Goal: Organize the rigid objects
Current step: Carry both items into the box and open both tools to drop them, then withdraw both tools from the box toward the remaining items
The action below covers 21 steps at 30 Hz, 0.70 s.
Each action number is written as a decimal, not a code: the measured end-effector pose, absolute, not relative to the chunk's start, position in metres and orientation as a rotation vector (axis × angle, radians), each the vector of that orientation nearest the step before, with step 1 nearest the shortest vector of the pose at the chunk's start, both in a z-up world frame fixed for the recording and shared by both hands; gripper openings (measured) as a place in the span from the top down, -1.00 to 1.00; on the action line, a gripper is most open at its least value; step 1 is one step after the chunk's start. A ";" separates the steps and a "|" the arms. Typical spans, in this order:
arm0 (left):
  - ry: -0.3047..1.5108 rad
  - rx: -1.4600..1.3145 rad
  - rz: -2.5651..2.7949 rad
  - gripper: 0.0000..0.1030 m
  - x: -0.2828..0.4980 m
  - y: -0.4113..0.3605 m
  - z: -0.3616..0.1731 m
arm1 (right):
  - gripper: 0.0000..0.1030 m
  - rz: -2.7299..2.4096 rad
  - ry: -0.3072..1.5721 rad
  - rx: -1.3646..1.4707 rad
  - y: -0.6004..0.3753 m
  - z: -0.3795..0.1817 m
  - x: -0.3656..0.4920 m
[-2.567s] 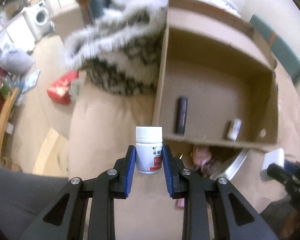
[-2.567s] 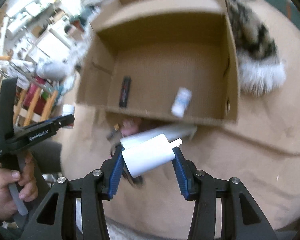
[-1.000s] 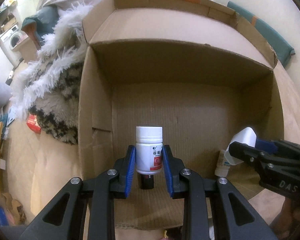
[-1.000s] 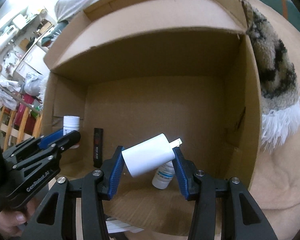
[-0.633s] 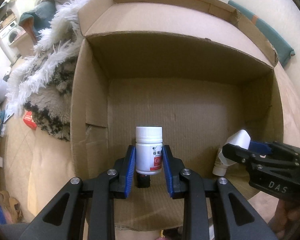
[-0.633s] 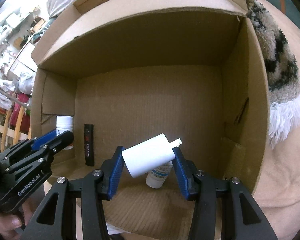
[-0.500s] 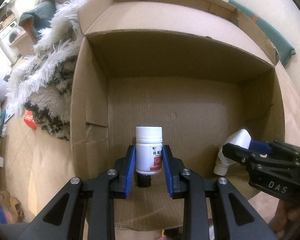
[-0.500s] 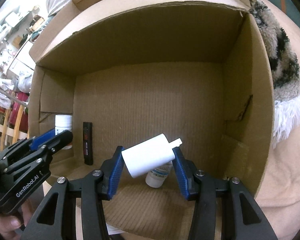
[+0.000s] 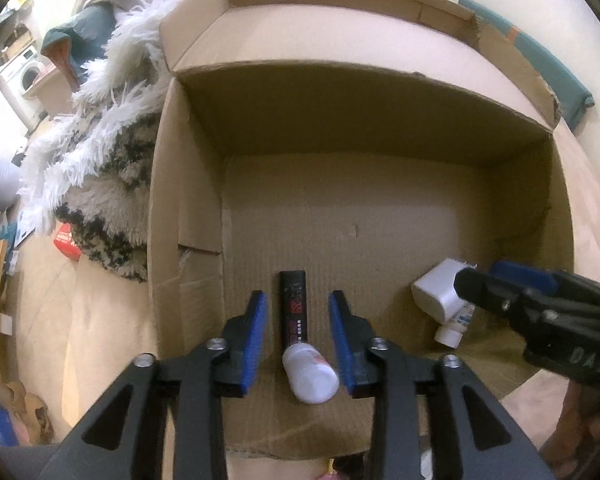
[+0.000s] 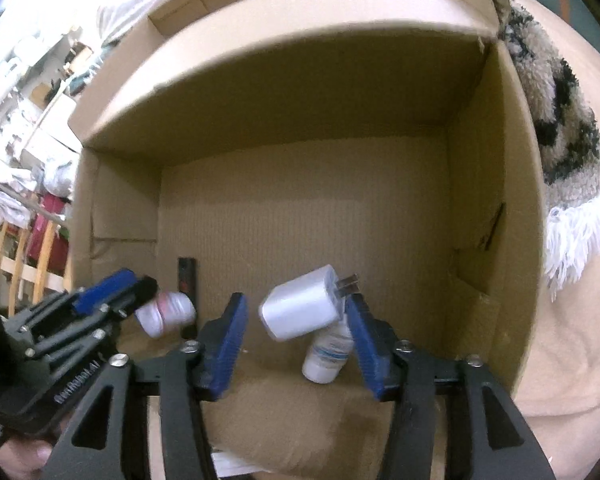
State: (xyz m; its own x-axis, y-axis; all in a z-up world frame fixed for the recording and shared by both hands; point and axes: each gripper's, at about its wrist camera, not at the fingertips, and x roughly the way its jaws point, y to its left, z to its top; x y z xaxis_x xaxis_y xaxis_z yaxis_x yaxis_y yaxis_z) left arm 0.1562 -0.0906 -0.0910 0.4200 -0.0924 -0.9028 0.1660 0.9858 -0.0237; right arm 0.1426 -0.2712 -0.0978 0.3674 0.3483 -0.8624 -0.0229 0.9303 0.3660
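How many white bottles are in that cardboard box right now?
2. One white pill bottle with a red label lies on the box floor between the open left gripper fingers; another white bottle with a blue label lies under the white plug adapter.

"DAS" on right gripper [image 9: 480, 284] body; left gripper [image 10: 150, 286] lettering — blurred (bottle labels unreadable).

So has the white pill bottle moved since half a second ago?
Yes. The left tongs have just been opening and the white pill bottle has dropped out, now lying on its side on the cardboard box floor, at the near end of the black stick.
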 end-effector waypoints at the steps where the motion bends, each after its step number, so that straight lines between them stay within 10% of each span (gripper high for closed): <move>1: 1.121 0.072 -0.163 0.07 0.157 -0.091 -0.089 | -0.29 0.248 1.163 0.327 -0.272 -0.095 0.142; 12: 1.094 0.063 -0.141 -0.23 0.150 -0.092 -0.077 | -0.88 0.315 1.092 0.356 -0.267 -0.080 0.143; 21: 1.091 0.047 -0.137 -0.23 0.156 -0.085 -0.075 | -0.94 0.320 1.067 0.368 -0.269 -0.075 0.142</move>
State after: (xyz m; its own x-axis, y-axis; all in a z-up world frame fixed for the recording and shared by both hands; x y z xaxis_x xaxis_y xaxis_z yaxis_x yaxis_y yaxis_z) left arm 0.1559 -0.0847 -0.0749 0.4542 -0.0878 -0.8865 0.1341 0.9905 -0.0294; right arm 0.1418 -0.2693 -0.0755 0.4472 0.4264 -0.7863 -0.0763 0.8941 0.4414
